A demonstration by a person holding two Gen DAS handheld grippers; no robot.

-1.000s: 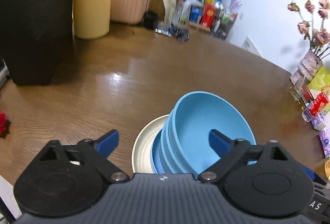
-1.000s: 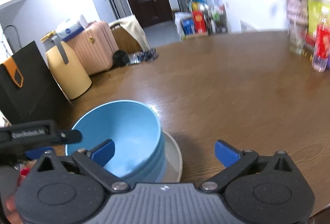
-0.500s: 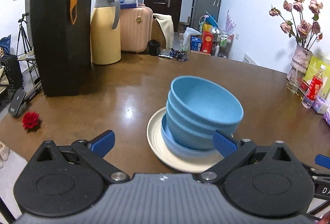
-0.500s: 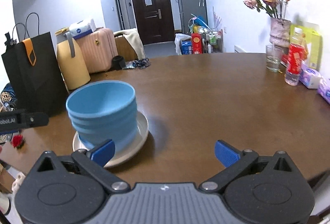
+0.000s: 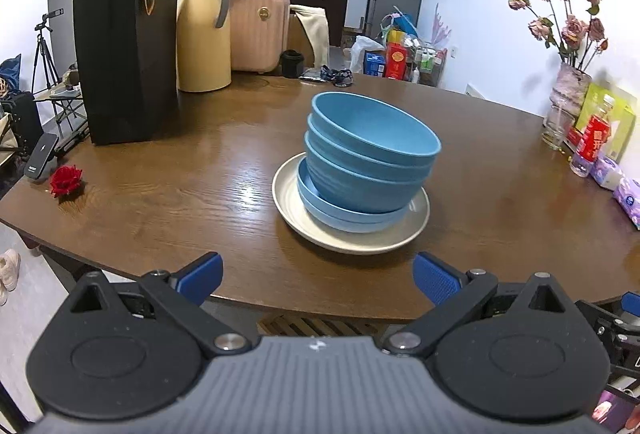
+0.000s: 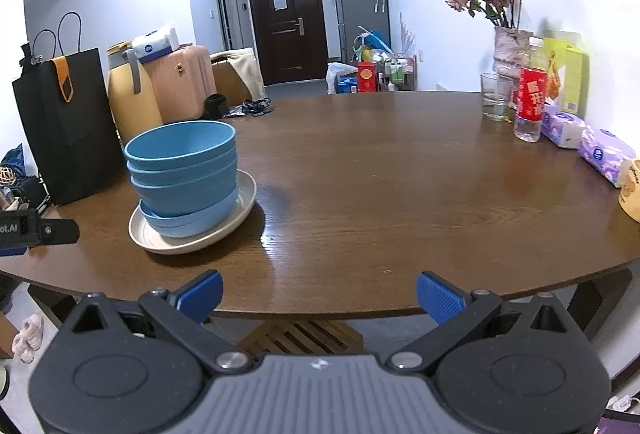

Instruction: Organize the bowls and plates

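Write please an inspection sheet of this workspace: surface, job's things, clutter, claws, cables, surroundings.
Surface: brown wooden table, glossy.
Job's things: blue bowls nested, standing in a blue plate on a white plate.
Clutter: black bag, yellow jug, red rose, vase, glass, bottle, tissue packs.
Claws: left claw and right claw open, holding nothing, off the table edge.
Cables: nothing seen.
Surroundings: pink suitcase, dark door.

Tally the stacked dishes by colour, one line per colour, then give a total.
Blue bowls: 3
Lighter blue plate, under the bowls: 1, as far as the stack shows
Cream plate, at the bottom: 1
Total: 5 dishes in one stack on the wooden table.
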